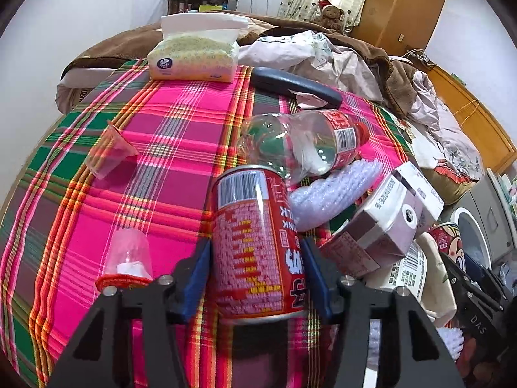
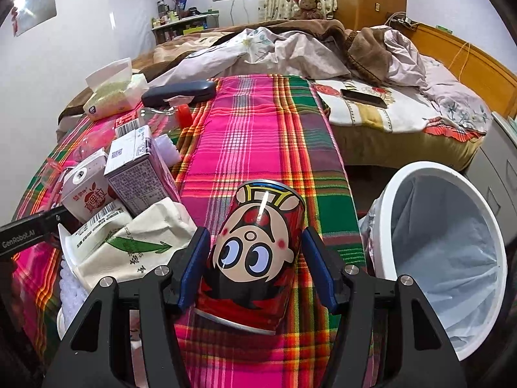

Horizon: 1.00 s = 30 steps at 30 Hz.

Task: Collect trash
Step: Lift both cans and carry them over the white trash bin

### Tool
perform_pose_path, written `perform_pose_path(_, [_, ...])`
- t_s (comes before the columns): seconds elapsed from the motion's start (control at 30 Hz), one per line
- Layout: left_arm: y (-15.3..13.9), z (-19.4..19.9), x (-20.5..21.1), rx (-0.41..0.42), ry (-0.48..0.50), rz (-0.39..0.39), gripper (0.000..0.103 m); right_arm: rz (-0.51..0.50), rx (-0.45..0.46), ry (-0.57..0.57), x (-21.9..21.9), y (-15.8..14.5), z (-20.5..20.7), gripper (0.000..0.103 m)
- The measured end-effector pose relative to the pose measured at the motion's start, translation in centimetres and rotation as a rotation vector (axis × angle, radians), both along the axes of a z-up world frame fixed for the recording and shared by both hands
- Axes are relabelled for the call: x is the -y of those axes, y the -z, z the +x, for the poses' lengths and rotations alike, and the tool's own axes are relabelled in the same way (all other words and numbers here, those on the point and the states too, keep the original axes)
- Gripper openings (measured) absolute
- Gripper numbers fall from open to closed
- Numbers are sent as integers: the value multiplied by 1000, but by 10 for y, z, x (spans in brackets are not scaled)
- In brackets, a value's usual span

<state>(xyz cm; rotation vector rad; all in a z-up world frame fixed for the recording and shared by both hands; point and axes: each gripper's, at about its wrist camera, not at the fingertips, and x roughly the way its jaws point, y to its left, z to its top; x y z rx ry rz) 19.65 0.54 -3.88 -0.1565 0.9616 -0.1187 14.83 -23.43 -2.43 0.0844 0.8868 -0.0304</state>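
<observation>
A red drink can with a barcode [image 1: 255, 236] stands between the blue pads of my left gripper [image 1: 255, 258], which press on both its sides. My right gripper [image 2: 255, 258] is shut on a second red can printed with a cartoon face [image 2: 258, 252], just above the plaid cloth [image 2: 258, 135]. A white trash bin with a clear liner [image 2: 429, 165] stands open to the right of that can, below the table edge. Other trash lies on the cloth: a clear plastic bottle [image 1: 300, 142], milk cartons [image 1: 387, 223], two clear plastic cups [image 1: 108, 152] and white foam netting [image 1: 332, 190].
A tissue pack [image 1: 194, 55] and a dark glasses case [image 1: 294, 85] sit at the far end of the cloth. A crumpled paper bag [image 2: 135, 245] lies left of my right gripper. Behind is a bed with rumpled covers [image 2: 323, 51] and a phone [image 2: 363, 97].
</observation>
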Motion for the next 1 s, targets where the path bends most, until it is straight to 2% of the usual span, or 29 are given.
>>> perform_pose_path(0.43, [-26, -27, 1, 87, 5, 6, 55, 54, 58, -1, 10, -10, -12, 58])
perform_pose_path(0.7, [-26, -37, 3, 88, 6, -3, 55, 68, 83, 0, 15, -17, -21, 58])
perform_pose_path(1.0, [-13, -41, 3, 56, 3, 12, 55, 70, 96, -9, 12, -21, -26, 58])
